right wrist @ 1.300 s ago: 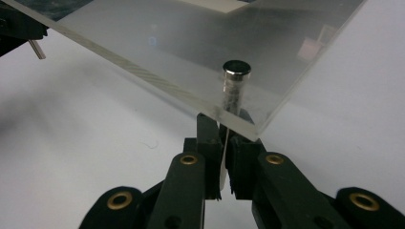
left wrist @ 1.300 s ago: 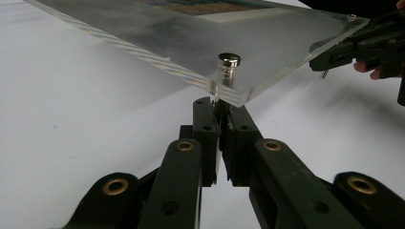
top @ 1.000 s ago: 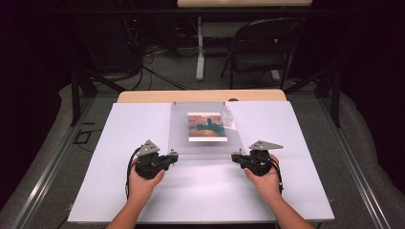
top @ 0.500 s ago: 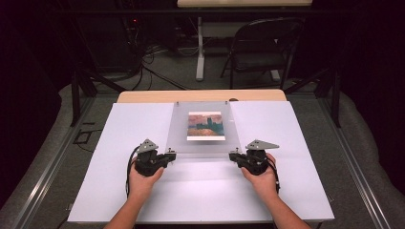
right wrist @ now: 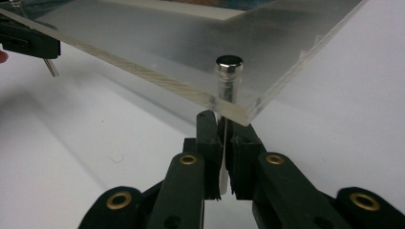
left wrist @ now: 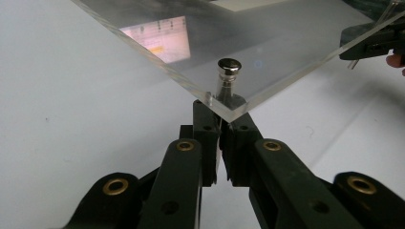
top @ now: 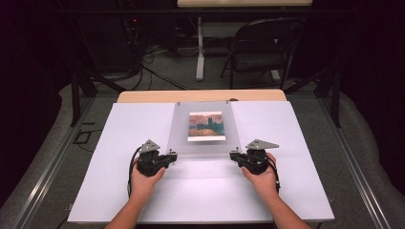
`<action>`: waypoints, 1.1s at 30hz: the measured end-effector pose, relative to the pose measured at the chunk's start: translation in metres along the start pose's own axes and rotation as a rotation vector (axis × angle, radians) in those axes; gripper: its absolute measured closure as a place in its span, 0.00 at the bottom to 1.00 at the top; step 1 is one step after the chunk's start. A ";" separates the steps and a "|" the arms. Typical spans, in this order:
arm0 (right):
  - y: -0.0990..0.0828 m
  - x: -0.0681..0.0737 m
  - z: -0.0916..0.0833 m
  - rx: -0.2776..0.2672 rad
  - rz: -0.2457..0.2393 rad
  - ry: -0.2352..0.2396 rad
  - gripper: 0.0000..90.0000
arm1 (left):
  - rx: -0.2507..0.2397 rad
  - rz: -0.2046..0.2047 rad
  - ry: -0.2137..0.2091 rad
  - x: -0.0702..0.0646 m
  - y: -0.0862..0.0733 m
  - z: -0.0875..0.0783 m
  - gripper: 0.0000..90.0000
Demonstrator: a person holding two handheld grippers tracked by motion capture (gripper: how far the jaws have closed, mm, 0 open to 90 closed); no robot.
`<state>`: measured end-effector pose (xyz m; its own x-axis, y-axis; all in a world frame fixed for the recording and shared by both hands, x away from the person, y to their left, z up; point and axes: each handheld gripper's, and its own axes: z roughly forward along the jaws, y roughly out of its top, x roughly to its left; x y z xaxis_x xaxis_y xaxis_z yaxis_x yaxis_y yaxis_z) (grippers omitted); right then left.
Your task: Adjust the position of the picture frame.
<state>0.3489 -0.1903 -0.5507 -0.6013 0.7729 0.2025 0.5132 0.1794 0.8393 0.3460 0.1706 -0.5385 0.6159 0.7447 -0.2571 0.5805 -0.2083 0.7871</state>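
Both grippers are pinching the near corners of the clear acrylic frame (top: 204,128) — left gripper (top: 168,158) w/ jaws pressed together on the steel standoff pin (left wrist: 228,76) at the near-left corner, right gripper (top: 235,155) doing likewise on its pin (right wrist: 228,81). The frame, w/ a painting print (top: 206,126) inside, is sitting mid-table toward the far edge of the white table (top: 296,143), near edge tilting up. Grip looks done — the carrying or placing seems left.
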 end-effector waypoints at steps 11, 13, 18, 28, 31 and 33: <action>-0.005 0.000 0.004 0.035 -0.014 -0.016 0.94 | 0.035 0.011 0.011 -0.001 -0.007 0.006 0.94; -0.007 0.000 0.005 0.046 -0.022 -0.019 0.94 | 0.044 0.012 0.012 0.000 -0.007 0.007 0.94; -0.009 0.000 0.007 0.065 -0.027 -0.021 0.94 | 0.063 0.018 0.020 0.000 -0.011 0.010 0.94; -0.014 0.001 0.009 0.089 -0.036 -0.030 0.94 | 0.070 0.019 0.035 -0.001 -0.014 0.012 0.94; -0.014 0.001 0.010 0.088 -0.033 -0.029 0.94 | 0.069 0.016 0.030 0.000 -0.014 0.012 0.94; -0.014 0.001 0.010 0.085 -0.026 -0.026 0.94 | 0.068 0.006 0.028 0.000 -0.014 0.012 0.94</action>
<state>0.3469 -0.1864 -0.5675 -0.5994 0.7829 0.1666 0.5486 0.2503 0.7978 0.3437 0.1661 -0.5562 0.6047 0.7608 -0.2355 0.6121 -0.2548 0.7486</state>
